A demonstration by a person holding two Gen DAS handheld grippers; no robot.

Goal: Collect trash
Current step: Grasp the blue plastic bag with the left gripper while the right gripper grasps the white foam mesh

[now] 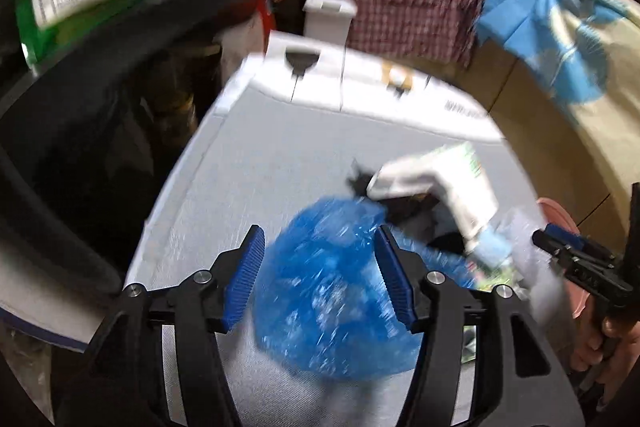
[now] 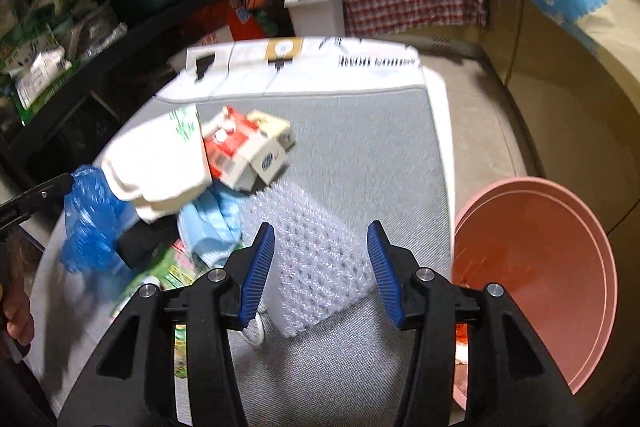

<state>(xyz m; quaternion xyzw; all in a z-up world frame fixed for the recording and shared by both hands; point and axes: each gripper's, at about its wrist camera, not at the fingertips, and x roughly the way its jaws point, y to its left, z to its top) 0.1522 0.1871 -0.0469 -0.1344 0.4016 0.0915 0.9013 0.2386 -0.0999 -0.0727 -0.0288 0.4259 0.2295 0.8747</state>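
Over the near edge of a grey-topped tabletop [image 2: 360,131], both pairs of tongs are angled steeply downward toward a heap of trash. The left tongs [image 1: 320,275] are held open, and a crumpled blue plastic bag [image 1: 332,291] is seen between the two blue ribbed pads without being pressed by them. The right tongs [image 2: 321,271] are likewise held open, a sheet of clear bubble wrap [image 2: 316,259] lying on the tabletop between and beyond the pads, again with no squeeze visible. At the far right of the left wrist view, part of a hand [image 1: 612,347] is seen wrapped round the handle of the right tongs.

One blue plastic bag is counted at the left of the heap, one sheet of bubble wrap at its near right, one white paper bag [image 2: 160,163] with green print on top, one red-and-white carton [image 2: 240,147] behind it, and one light blue cloth-like piece [image 2: 212,223] beneath. Some green printed wrappers [image 2: 176,275] are glimpsed at the near left, too blurred to count. One pink round bin [image 2: 536,267] is set just beside the right edge of the tabletop. One white lidded bin [image 2: 318,11] is seen on the floor beyond the far edge.
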